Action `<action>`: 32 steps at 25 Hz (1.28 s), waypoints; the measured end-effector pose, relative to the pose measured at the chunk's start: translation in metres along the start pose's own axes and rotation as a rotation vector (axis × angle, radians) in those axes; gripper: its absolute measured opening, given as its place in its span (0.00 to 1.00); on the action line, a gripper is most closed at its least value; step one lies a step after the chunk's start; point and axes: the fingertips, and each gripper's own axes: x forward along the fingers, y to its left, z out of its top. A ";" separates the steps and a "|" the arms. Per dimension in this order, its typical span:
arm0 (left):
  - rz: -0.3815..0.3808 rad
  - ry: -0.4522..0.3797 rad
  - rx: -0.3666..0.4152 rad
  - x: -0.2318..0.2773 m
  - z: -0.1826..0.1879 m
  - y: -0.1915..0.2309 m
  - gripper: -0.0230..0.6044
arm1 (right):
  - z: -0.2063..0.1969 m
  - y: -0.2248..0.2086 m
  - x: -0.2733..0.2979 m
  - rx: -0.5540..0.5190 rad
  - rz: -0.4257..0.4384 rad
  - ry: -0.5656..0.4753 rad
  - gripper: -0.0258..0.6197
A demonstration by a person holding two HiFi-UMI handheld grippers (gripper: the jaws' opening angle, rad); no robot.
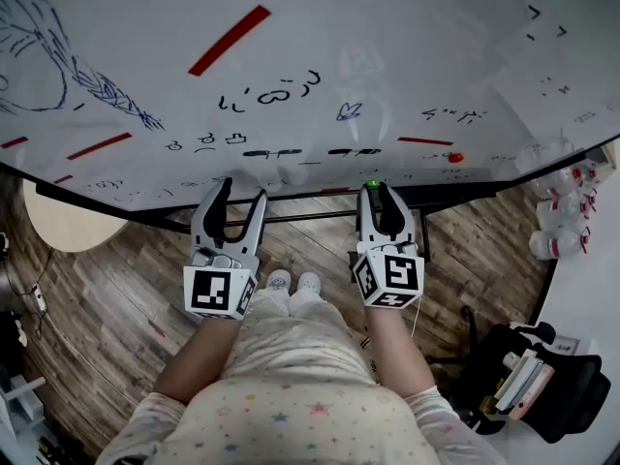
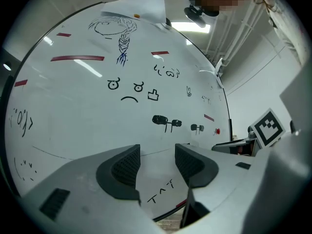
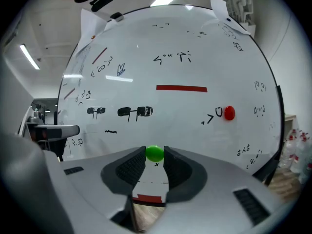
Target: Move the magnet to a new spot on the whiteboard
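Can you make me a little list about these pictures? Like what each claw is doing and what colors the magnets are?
Left claw: open, nothing in it
Right claw: closed on the green magnet
Green magnet spot: near the bottom edge of the whiteboard
Other magnet: red magnet, on the board, up and to the right of the green one in the right gripper view, nothing touching it
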 end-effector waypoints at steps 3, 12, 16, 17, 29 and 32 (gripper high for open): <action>-0.019 -0.012 0.002 0.004 0.006 -0.007 0.37 | 0.008 -0.004 -0.005 0.002 -0.008 -0.012 0.22; -0.059 -0.035 0.013 0.015 0.021 -0.021 0.35 | 0.029 -0.018 -0.019 0.009 -0.033 -0.039 0.22; -0.076 -0.048 0.014 0.019 0.028 -0.029 0.33 | 0.036 -0.026 -0.023 0.010 -0.047 -0.056 0.22; -0.082 -0.052 0.015 0.021 0.029 -0.031 0.33 | 0.037 -0.028 -0.025 0.010 -0.052 -0.059 0.22; -0.186 -0.082 0.021 0.045 0.042 -0.061 0.22 | 0.055 -0.053 -0.038 0.011 -0.113 -0.100 0.22; -0.218 -0.085 0.028 0.050 0.045 -0.069 0.18 | 0.060 -0.057 -0.040 0.011 -0.123 -0.109 0.22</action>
